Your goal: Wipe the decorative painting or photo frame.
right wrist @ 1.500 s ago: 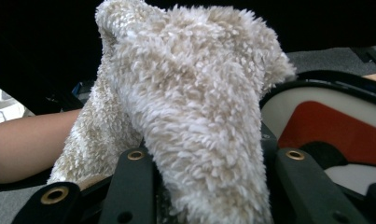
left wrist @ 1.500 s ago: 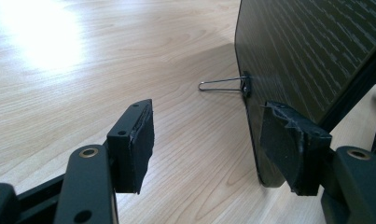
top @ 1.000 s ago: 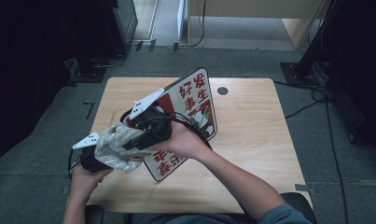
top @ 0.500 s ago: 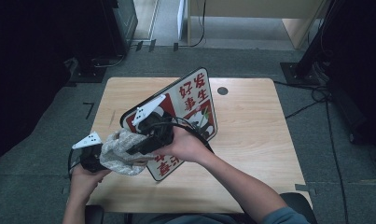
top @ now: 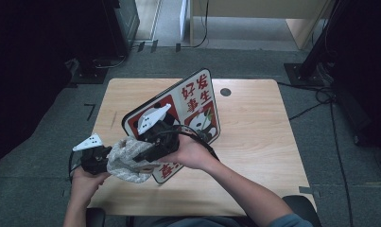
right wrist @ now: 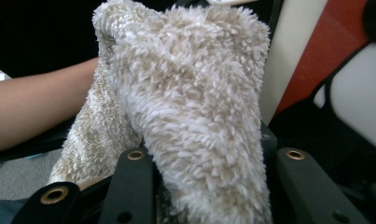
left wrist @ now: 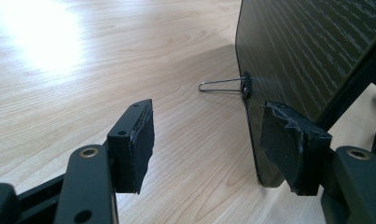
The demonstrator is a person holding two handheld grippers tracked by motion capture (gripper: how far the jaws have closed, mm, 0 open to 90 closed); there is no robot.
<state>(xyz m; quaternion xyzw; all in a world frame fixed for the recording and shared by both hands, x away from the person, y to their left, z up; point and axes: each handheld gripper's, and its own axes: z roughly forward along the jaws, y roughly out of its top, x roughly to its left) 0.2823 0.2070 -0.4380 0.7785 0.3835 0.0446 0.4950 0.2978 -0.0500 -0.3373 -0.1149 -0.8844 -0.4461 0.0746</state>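
Observation:
A rounded sign board point(top: 197, 94) with red panels, a panda and Chinese characters stands tilted on the wooden table point(top: 254, 142). My right gripper point(top: 137, 156) is shut on a fluffy beige cloth point(top: 126, 165) and holds it against the board's lower left part. In the right gripper view the cloth point(right wrist: 190, 93) bulges up between the jaws of that gripper point(right wrist: 204, 161), with the board's red face point(right wrist: 335, 46) behind. My left gripper point(top: 97, 160) is at the table's front left. Its jaws point(left wrist: 204, 135) are open over bare wood. The board's dark back point(left wrist: 307, 46) and wire stand point(left wrist: 223, 85) are just beyond them.
A round cable hole point(top: 225, 92) sits in the tabletop behind the board. Beyond the table are grey floor, cables and a black stand base point(top: 306, 73) at the right, and dark furniture point(top: 98, 33) at the back left. A forearm point(right wrist: 36, 112) lies behind the cloth.
My right gripper has slid the cloth down the board's face, toward its lower left end. The left gripper has stayed where it was.

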